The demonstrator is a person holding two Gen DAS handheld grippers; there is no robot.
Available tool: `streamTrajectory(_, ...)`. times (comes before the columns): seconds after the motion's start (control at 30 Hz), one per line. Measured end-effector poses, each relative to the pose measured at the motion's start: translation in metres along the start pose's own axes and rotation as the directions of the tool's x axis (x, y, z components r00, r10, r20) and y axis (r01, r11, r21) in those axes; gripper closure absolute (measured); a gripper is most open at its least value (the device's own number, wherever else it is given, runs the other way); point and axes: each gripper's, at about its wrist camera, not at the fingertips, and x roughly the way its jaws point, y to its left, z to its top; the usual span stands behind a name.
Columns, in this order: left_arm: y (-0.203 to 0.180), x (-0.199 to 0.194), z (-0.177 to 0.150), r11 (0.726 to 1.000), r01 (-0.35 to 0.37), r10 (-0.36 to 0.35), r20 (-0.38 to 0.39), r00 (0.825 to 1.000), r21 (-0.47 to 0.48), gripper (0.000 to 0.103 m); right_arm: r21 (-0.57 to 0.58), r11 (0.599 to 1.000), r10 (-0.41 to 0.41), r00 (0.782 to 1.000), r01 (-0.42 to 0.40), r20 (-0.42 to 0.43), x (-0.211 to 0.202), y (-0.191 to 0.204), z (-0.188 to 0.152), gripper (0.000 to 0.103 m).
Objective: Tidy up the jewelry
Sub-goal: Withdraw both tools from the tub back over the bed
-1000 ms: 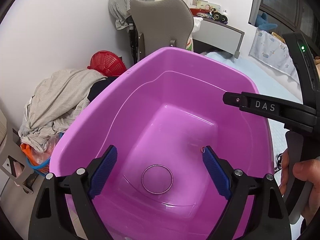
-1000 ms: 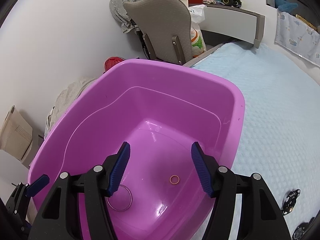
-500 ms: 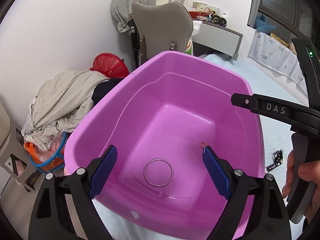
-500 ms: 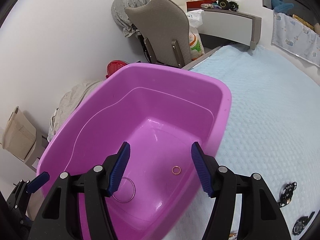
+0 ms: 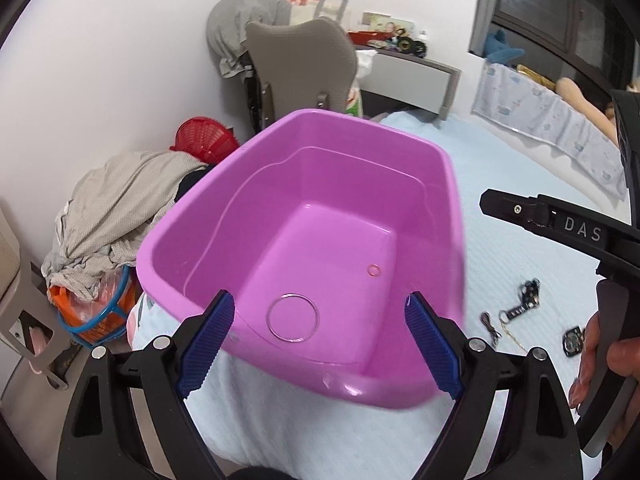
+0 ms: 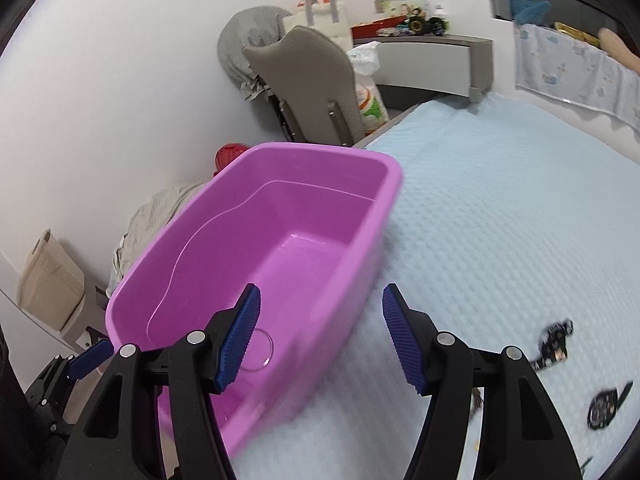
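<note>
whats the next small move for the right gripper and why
Probably swing the right gripper, open and empty, rightward and down toward the dark jewelry pieces lying on the blue bedspread. The purple tub already holds a large bangle and a small ring, while those pieces remain outside it.

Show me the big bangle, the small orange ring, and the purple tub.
big bangle (image 5: 293, 317), left wrist view, on its thin wire rim.
small orange ring (image 5: 373, 270), left wrist view, on the loop.
purple tub (image 5: 340, 118), left wrist view, on the far rim.
</note>
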Motion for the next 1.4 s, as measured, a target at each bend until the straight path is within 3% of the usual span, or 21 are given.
streamTrajectory(0.4, -0.048, -0.043, -0.048, 0.993, 0.086, -0.087, 0.012, 0.996, 0.078, 0.018, 0.136, 0.99, -0.05, 0.999, 0.048, 0.014, -0.081, -0.07, -0.092, 0.042)
streamTrajectory(0.73, -0.084, -0.053, -0.092, 0.983, 0.141, -0.138, -0.033, 0.99, 0.115, 0.018, 0.188, 0.961, -0.207, 0.978, 0.205, -0.005, -0.148, -0.118, -0.199, 0.04)
streamTrajectory(0.87, -0.095, -0.055, -0.107, 0.98, 0.149, -0.144, -0.048, 0.988, 0.13, 0.018, 0.212, 0.945, -0.249, 0.968, 0.249, -0.026, -0.168, -0.131, -0.241, 0.034)
streamTrajectory(1.0, -0.106, -0.054, -0.128, 0.976, 0.16, -0.151, -0.07, 0.986, 0.146, 0.016, 0.259, 0.933, -0.25, 0.968, 0.249, -0.033, -0.18, -0.143, -0.273, 0.023)
streamTrajectory(1.4, -0.128, -0.029, -0.183, 0.973, 0.167, -0.144, -0.146, 0.979, 0.158, 0.015, 0.378, 0.881, -0.27, 0.958, 0.286, -0.096, -0.187, -0.173, -0.344, 0.019)
